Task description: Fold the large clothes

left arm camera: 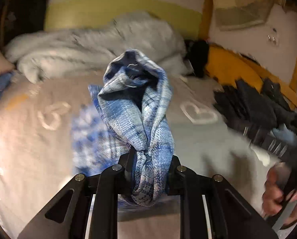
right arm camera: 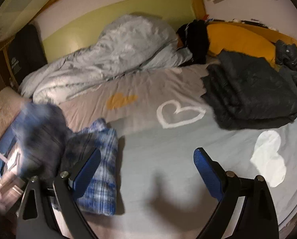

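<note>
A blue-and-white plaid garment is bunched up and lifted off the bed, and my left gripper is shut on a thick fold of it. The rest of the garment trails down, blurred, to the sheet at the left. In the right wrist view the same plaid garment lies in a heap at the lower left, partly behind my left finger pad. My right gripper stands open above the bare sheet with nothing between its blue pads. A blurred dark shape moves over the garment's left end.
The bed sheet is grey with heart prints. A rumpled pale duvet lies along the far wall. Folded dark clothes are stacked at the right, a white cloth lies in front of them, and a yellow pillow sits behind. A person's hand shows at the right edge.
</note>
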A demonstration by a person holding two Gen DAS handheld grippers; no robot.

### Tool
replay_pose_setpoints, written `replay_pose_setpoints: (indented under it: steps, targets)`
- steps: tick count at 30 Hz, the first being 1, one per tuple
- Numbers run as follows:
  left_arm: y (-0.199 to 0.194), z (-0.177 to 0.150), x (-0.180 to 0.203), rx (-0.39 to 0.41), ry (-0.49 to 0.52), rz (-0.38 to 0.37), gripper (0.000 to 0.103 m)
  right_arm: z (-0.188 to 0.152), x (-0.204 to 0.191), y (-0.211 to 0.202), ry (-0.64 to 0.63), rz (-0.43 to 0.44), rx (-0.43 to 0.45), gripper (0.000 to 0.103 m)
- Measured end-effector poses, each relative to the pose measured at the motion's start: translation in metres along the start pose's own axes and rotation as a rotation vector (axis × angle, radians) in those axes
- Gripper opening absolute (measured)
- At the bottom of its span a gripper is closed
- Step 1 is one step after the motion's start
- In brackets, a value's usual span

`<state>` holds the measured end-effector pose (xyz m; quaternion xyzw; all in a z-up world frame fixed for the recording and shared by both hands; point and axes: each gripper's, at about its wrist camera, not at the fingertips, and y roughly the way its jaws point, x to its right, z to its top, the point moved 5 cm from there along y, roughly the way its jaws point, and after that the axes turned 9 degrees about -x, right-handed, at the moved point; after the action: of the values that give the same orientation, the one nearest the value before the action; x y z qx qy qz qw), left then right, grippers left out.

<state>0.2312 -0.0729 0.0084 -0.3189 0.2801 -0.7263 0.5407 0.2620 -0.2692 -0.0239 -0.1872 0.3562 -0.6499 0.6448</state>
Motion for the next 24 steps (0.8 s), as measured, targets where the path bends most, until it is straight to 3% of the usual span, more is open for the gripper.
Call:
replay_pose_setpoints:
  steps: [4, 7, 11, 16, 19, 24]
  targets:
    - [0.030, -0.020, 0.024, -0.056, 0.012, -0.035, 0.026, 0.008, 0.013, -0.009, 0.039, 0.010, 0.023, 0.094]
    - [0.028, -0.029, 0.039, -0.038, 0.033, -0.080, 0.042, 0.009, 0.019, -0.007, 0.053, 0.004, 0.018, 0.094]
    - [0.006, -0.038, 0.051, 0.005, 0.090, -0.105, 0.047, 0.009, 0.020, -0.003, 0.054, 0.008, 0.010, 0.094]
    - [-0.018, -0.050, 0.038, 0.014, 0.076, -0.119, 0.047, 0.009, 0.020, -0.010, 0.049, 0.016, 0.037, 0.094]
    - [-0.032, -0.057, 0.017, 0.038, 0.031, -0.087, 0.047, 0.007, 0.014, -0.013, 0.030, 0.045, 0.054, 0.094]
    - [-0.039, -0.060, -0.028, 0.096, -0.048, 0.027, 0.049, -0.001, -0.016, -0.017, -0.070, 0.146, 0.080, 0.094]
